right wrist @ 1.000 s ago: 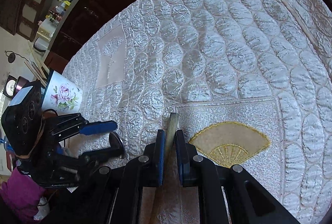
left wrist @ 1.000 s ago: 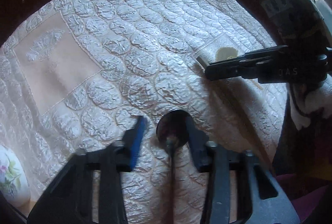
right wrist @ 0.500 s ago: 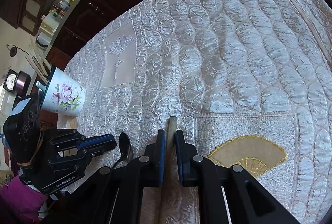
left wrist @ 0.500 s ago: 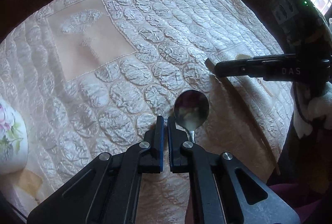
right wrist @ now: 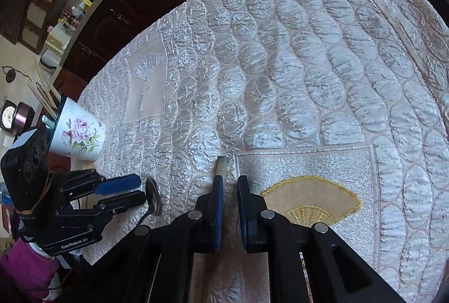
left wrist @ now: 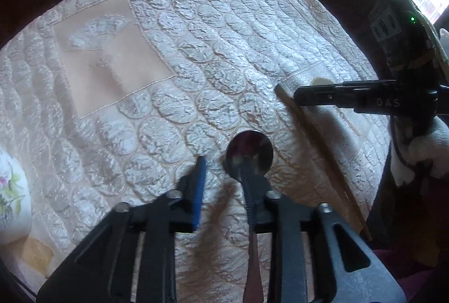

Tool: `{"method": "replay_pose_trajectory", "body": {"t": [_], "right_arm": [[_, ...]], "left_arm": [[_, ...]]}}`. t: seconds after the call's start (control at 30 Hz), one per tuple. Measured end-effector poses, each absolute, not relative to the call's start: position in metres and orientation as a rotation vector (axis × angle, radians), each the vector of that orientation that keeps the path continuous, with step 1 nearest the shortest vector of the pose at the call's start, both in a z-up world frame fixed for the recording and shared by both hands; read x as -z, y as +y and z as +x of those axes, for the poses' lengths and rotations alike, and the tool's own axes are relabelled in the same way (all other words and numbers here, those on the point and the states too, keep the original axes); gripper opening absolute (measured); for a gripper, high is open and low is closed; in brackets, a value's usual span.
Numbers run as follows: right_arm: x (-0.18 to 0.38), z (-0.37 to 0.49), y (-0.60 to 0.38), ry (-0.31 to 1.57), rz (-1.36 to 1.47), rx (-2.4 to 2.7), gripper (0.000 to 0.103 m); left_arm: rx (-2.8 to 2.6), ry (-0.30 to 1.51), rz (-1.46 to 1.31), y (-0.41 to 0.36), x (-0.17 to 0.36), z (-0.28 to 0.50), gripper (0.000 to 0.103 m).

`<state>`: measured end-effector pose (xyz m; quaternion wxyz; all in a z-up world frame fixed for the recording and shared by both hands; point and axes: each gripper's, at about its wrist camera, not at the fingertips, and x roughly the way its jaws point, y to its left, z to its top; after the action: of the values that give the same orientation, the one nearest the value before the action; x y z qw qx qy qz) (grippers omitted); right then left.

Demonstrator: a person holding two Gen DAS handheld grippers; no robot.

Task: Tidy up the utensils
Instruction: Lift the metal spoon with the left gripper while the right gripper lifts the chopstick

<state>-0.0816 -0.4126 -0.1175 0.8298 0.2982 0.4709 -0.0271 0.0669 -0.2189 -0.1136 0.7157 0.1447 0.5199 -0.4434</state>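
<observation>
A metal spoon [left wrist: 249, 155] lies on the quilted cloth, bowl pointing away; it also shows in the right wrist view [right wrist: 153, 195]. My left gripper [left wrist: 223, 164] is open, its right finger over the spoon's neck and its blue-padded left finger beside it. A wooden stick [left wrist: 317, 146] lies to the right; its tip [right wrist: 220, 165] shows just ahead of my right gripper [right wrist: 230, 182], whose jaws stand slightly apart above it. The stick's length is hidden under the right gripper.
A white floral cup [right wrist: 77, 133] holding several sticks stands at the cloth's left edge; its side also shows in the left wrist view [left wrist: 11, 190]. The quilted cloth [right wrist: 280, 64] covers the table. Dark wooden cabinets stand behind.
My left gripper went from open to shut beside the spoon, then open again with the spoon's neck at its right finger. My right gripper's jaws parted from the stick.
</observation>
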Motion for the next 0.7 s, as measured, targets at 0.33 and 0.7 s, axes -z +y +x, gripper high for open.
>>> {"method": "replay_pose_trajectory", "body": {"t": [0.33,0.7], "right_arm": [[0.123,-0.086,-0.424,0.997,0.693,0.016,0.010],[0.127,-0.089,-0.439,0.995,0.740,-0.023,0.010]], "left_arm": [[1.085,1.129,0.430,-0.245,0.115,0.071,0.029],[1.192,1.108,0.594,-0.266,0.115,0.057,0.016]]}}
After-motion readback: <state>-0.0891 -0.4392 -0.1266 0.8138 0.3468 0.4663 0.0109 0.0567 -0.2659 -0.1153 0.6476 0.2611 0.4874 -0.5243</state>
